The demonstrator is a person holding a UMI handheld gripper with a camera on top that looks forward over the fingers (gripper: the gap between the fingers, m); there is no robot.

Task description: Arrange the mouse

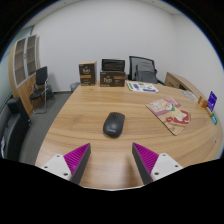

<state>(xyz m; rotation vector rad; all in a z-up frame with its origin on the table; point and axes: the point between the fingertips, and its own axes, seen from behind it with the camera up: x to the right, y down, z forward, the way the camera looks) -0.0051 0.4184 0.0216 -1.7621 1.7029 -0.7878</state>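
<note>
Mouse [114, 124]: dark, rounded, lying flat on a wooden table [90, 125], just ahead of the fingers and roughly centred on the gap between them; apart from every other item on the surface.

Gripper [111, 159]: fingers spread wide, magenta pads facing inward, holding nothing. Neither finger touches the mouse.

Other contents of the table: a magazine [174, 113] with a colourful cover, lying open-faced to one side of the mouse; a second printed sheet [142, 87] farther back; two dark boxes [101, 73] standing upright at the far edge. A small blue item [212, 99] stands near the table's far side edge; its kind cannot be told.

Surroundings: office chairs [144, 68] beyond the table, another chair [40, 81] by the wall.

Progress, as judged: early. Mouse not yet grasped; approach appears lined up. Remaining: closing in, gripping, and placing the mouse where it belongs, a spot the view does not indicate.
</note>
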